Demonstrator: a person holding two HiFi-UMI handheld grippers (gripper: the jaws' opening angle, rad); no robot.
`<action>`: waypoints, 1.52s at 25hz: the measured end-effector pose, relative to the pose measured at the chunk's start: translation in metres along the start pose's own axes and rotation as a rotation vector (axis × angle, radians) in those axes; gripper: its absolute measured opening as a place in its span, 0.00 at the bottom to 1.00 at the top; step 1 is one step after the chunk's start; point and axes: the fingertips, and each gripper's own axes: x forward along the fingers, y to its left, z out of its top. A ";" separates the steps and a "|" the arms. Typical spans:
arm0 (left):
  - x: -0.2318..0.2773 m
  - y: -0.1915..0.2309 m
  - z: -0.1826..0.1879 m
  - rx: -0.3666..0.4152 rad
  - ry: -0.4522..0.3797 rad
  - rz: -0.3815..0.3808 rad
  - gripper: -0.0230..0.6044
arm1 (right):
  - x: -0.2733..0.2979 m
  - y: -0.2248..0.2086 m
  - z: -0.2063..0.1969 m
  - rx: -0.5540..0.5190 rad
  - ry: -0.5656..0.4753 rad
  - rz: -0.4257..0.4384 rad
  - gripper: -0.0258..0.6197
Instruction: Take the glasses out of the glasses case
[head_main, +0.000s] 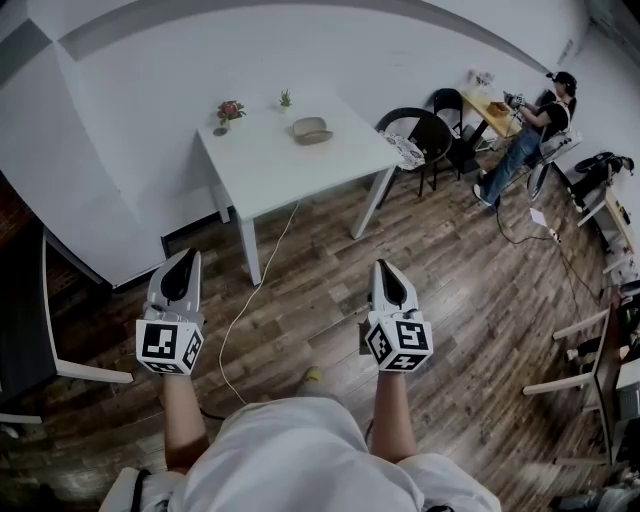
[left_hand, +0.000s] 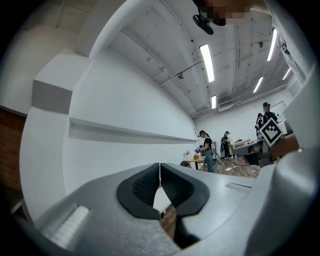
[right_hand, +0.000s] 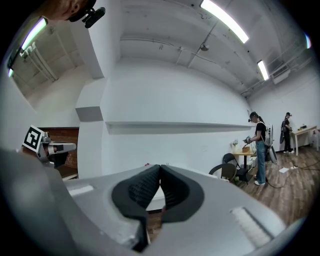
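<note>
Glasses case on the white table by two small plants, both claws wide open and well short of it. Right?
Not open: the left claw and right claw are both shut, tips together on nothing, as each gripper view shows. The glasses case does lie on the white table by two plants, claws well short of it.

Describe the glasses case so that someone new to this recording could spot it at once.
Find the white table standing against the white wall. The glasses case lies near its far edge, to the right of a red-flowered plant and a small green plant. It is the only low, oval, greyish-tan thing there; both plants stand upright.
</note>
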 end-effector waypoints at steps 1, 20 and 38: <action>0.001 0.000 0.000 -0.001 0.001 -0.001 0.06 | 0.001 0.000 0.000 0.000 0.001 0.000 0.04; 0.026 -0.012 -0.006 -0.017 0.010 -0.033 0.18 | 0.010 -0.023 -0.004 0.005 0.002 -0.013 0.04; 0.075 -0.024 -0.016 -0.003 0.051 -0.070 0.19 | 0.045 -0.049 -0.005 0.008 0.031 0.011 0.04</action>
